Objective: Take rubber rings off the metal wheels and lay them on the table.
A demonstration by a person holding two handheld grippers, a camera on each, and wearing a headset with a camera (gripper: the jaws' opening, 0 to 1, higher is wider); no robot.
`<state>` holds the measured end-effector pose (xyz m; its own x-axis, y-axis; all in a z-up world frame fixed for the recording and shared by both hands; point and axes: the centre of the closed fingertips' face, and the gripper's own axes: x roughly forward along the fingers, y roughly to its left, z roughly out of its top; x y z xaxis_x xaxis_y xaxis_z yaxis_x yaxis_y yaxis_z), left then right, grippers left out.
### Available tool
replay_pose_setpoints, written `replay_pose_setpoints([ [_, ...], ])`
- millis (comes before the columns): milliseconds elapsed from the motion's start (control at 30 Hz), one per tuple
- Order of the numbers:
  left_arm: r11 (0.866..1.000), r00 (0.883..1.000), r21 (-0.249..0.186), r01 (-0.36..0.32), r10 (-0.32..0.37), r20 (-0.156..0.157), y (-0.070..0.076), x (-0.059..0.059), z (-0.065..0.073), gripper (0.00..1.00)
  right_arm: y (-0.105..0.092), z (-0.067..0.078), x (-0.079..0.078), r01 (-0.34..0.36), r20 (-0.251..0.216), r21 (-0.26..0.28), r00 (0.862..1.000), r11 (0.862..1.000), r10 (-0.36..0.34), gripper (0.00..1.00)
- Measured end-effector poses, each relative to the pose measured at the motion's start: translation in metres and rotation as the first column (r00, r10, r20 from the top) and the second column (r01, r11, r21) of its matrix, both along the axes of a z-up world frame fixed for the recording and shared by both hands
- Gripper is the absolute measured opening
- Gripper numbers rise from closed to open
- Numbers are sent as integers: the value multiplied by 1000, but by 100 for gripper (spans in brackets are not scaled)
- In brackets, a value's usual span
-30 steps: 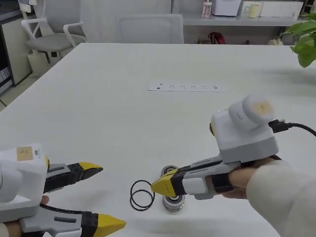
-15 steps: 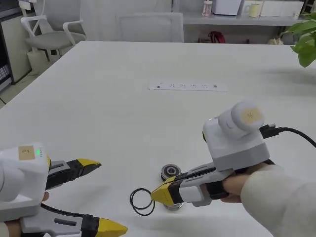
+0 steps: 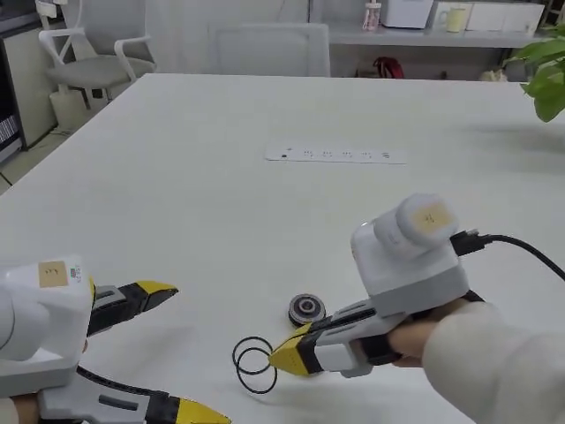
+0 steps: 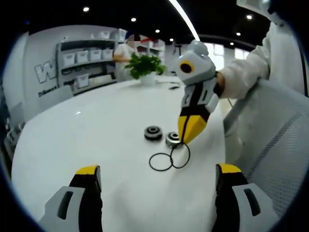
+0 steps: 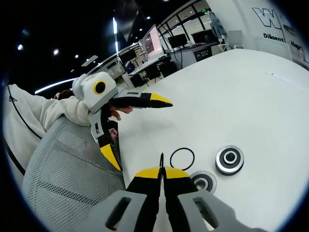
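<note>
Head view: a white table [image 3: 221, 185] runs back to a power strip [image 3: 335, 155], with office chairs [image 3: 88, 66] and a potted plant [image 3: 546, 75] beyond. The right gripper [image 3: 281, 358] reaches in low and almost level from a sleeved hand, jaws pressed together. Two rubber rings [image 3: 254, 364] overlap right at its tip, and a metal wheel [image 3: 306, 308] sits just behind that tip. The left gripper [image 3: 199, 353] waits nearby on the other side of the rings, its jaws spread wide and empty.

Left gripper view: its own jaws stand far apart over bare table. Ahead, the right gripper points steeply down, nipping the held ring [image 4: 180, 155], which slopes to the table against the flat ring [image 4: 161, 162]. The second wheel [image 4: 172, 139] touches the right tip, beside the first. Shelves of bins line the far wall.

Right gripper view: the jaws meet, and a thin black band rises between the tips. The flat ring lies just ahead, both wheels off to one side. Desks with monitors [image 5: 154, 43] fill the back.
</note>
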<state>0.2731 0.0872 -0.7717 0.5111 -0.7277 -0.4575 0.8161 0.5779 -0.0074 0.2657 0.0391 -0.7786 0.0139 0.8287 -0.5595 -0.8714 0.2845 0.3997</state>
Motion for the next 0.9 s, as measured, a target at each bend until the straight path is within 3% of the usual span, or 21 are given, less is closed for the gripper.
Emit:
replay_pose_setpoints([
  [333,1000,1000,-3,-1,1,-6,0,0,-1,98,1,-10,4,6,39,-46,999,999,-4,0],
  [900,1000,1000,-2,4,-4,-13,-1,-1,-2,97,-3,-17,20,57,96,-75,994,996,-49,0],
])
